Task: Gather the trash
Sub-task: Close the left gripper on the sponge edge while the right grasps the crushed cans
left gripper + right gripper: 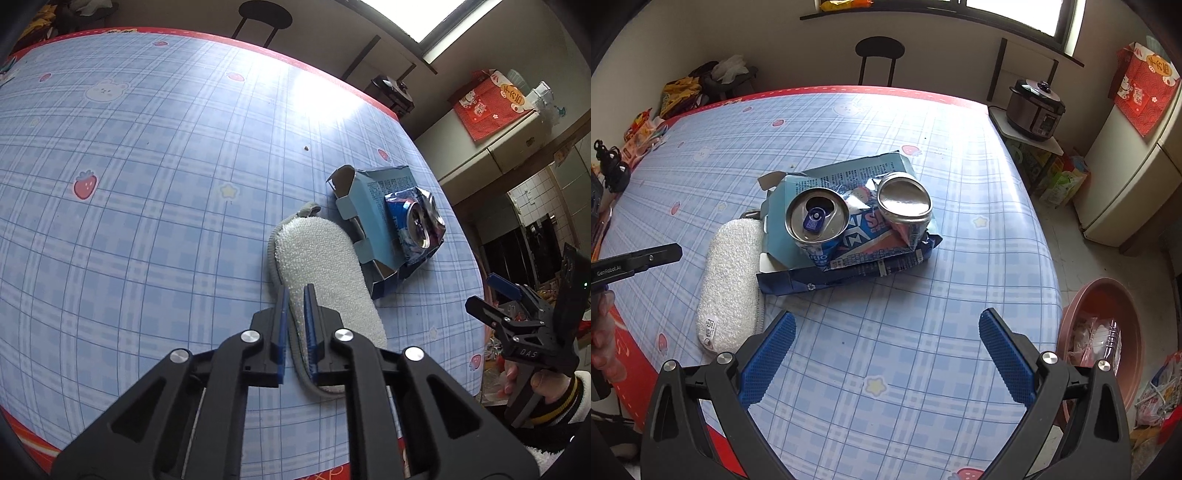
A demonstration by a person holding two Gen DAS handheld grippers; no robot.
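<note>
Down at the bottom centre of the left wrist view, the left claw (295,299) has its blue-padded fingers nearly together around the near edge of a white, fluffy oblong scrubbing pad with a grey rim (325,280), which lies on the blue plaid bench with a red border (147,184). Just right of the pad, touching it, sits a flattened light-blue cardboard carton (373,225) with a crushed blue and silver drink can (415,221) resting on top. At the far right edge of that view the right claw (495,291) is held off the bench's edge. From the right wrist view, the right claw (886,328) is spread wide with nothing in it, low in the frame, while the carton (846,173) and can (857,218) lie in the centre. A pink plastic basin (1108,295) holding wrappers sits at the lower right, below the bench.
</note>
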